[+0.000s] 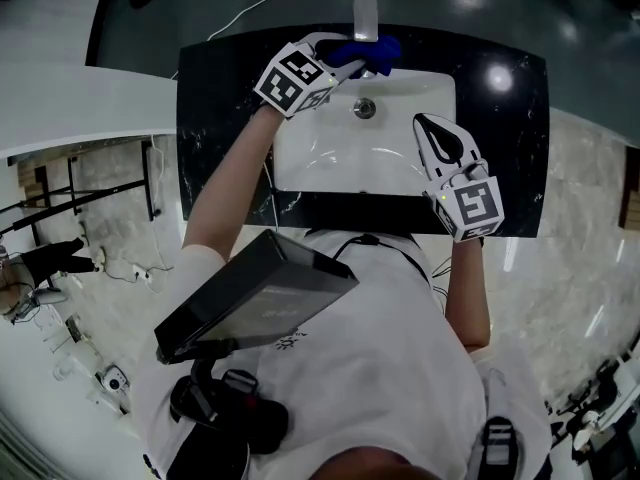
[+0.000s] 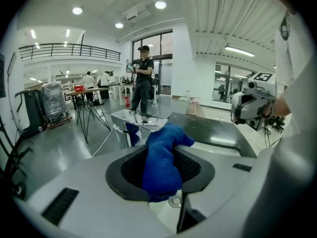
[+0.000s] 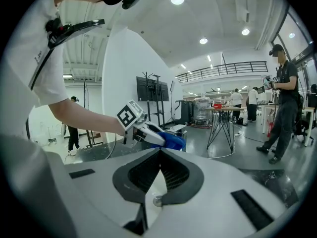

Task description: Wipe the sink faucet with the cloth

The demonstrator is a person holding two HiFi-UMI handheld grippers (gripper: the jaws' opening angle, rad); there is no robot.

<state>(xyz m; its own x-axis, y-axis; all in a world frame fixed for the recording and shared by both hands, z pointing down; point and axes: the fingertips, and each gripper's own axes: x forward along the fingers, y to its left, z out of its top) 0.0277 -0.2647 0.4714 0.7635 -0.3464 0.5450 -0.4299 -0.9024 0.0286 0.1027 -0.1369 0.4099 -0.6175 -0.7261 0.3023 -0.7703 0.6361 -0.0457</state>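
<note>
The chrome faucet stands at the back edge of the white sink basin. My left gripper is shut on a blue cloth, which lies against the faucet's base. In the left gripper view the blue cloth fills the gap between the jaws, and the faucet sits just beyond it. My right gripper hovers over the basin's right side, shut with nothing in it. The right gripper view shows the left gripper, the cloth and the faucet ahead.
A black counter surrounds the basin, with the drain at the middle back. A dark flat box hangs at the person's chest. Several people, a tripod and tables stand farther off in the hall.
</note>
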